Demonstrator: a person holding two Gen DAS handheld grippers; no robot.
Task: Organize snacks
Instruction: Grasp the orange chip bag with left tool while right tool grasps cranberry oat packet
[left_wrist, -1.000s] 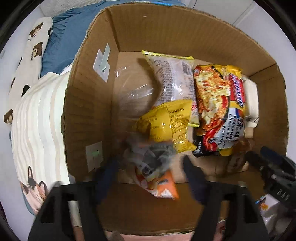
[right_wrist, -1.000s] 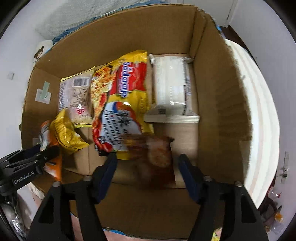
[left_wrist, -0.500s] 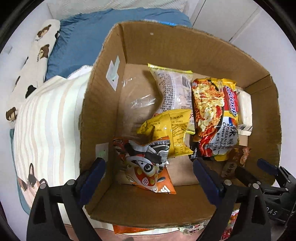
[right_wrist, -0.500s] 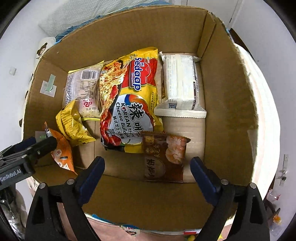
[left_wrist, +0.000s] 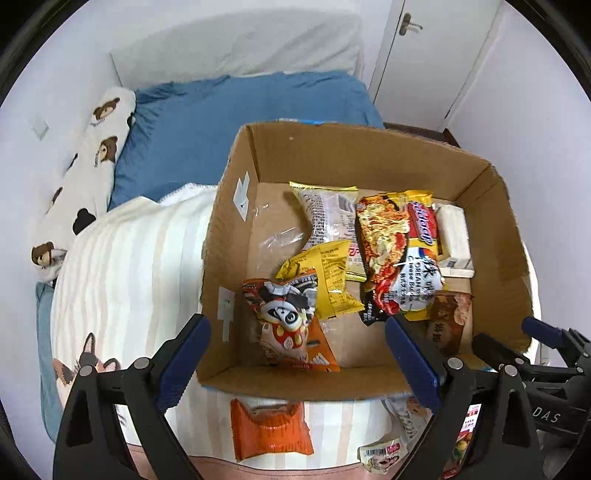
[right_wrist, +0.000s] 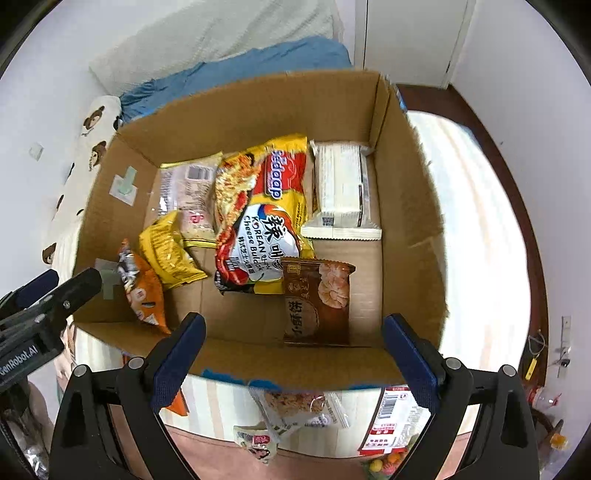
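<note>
Snack packets lie in the cardboard box on the bed. The left gripper stands wide and empty. The right gripper, empty too, is opening above the brown packet.

A: What lies where in the box?

B: 6 packs. The noodle pack lies mid-floor, the shrimp snack before it, overlapping its corner, the wrapped block right of it.

A: And left?

B: The cartoon pack seemingly leans against the left wall.
</note>
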